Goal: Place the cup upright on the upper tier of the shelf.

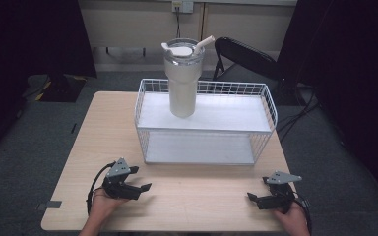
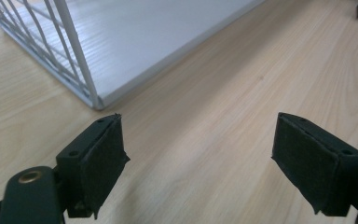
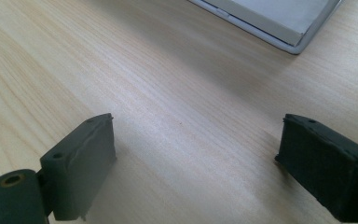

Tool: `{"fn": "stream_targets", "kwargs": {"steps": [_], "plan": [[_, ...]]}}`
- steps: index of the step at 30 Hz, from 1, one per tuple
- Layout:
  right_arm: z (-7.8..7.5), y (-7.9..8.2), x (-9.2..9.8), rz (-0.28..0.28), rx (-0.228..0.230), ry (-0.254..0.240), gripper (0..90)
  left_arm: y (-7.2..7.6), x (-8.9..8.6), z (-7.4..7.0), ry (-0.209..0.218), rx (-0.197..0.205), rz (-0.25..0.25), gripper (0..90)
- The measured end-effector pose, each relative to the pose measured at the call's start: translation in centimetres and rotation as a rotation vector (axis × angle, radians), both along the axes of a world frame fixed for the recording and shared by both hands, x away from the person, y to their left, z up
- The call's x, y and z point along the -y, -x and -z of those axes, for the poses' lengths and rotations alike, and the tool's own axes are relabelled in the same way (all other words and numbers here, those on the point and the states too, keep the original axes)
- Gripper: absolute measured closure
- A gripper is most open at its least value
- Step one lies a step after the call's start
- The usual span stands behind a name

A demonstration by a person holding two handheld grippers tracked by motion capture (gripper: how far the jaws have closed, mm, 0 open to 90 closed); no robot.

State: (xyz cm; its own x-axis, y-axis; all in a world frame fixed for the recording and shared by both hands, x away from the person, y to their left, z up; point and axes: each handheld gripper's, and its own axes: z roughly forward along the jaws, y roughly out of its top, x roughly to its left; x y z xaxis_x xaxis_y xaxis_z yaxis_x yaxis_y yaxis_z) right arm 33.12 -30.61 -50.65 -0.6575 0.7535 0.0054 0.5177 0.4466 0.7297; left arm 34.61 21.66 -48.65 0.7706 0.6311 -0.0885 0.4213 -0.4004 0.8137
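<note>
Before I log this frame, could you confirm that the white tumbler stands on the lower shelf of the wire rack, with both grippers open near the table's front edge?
Not quite: the white tumbler stands on the upper shelf of the wire rack, as the high view shows. The rest holds: the left gripper and right gripper are both open near the table's front edge.
</note>
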Motion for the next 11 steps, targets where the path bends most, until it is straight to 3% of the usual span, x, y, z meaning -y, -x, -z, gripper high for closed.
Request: {"fn": "stream_targets", "kwargs": {"steps": [2,6,11], "plan": [[0.00,0.00,0.00,0.000,0.000,0.000,10.0,0.02,-0.06,0.08,-0.007,-0.006,0.000,16.4],[0.00,0.00,0.00,0.000,0.000,0.000,10.0,0.15,-0.09,0.29,-0.075,-0.008,0.002,16.5],[0.00,0.00,0.00,0.000,0.000,0.000,10.0,0.28,-0.19,0.27,-0.127,-0.013,0.000,16.9]]}}
